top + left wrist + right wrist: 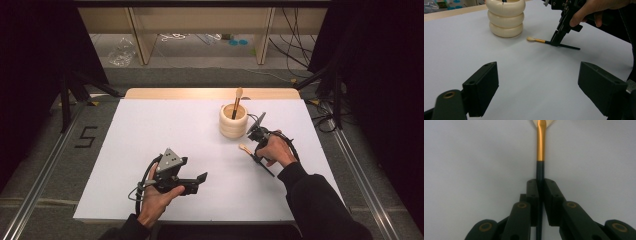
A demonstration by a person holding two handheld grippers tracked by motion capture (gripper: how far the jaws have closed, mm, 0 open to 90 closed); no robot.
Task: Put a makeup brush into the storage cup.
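At the right of the high view, the right hand-held gripper [253, 151] points down at the white table [150, 130], its jaws clamped on the dark handle of a brush [248, 150] that lies flat just below the ringed cream holder [233, 121]. The right gripper view shows the pads pinching the handle below its gold ferrule, bristles at the top edge. A second brush [237, 102] stands in the holder. At lower left, the left hand-held gripper [192, 181] hovers with jaws wide apart, holding nothing.
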